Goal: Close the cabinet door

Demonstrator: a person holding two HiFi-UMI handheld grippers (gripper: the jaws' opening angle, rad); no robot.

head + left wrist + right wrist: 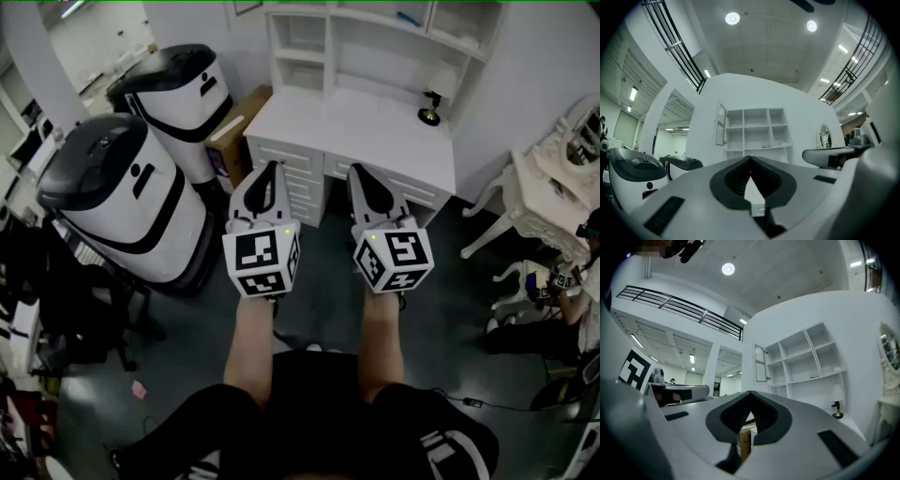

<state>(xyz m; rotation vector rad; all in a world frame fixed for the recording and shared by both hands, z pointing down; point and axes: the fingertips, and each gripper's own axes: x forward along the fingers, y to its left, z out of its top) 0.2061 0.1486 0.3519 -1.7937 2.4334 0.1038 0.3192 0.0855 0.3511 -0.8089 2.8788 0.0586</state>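
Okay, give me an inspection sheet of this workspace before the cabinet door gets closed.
Surface: white desk bare except a small lamp.
Job's things: cabinet door stands open at the shelf unit's left side.
Clutter: cardboard box beside the desk; pink scrap on the floor.
Grippers: left gripper and right gripper both shut, empty, side by side.
Cables: black cable on the floor.
Surroundings: two white-and-black machines, ornate white table, a person.
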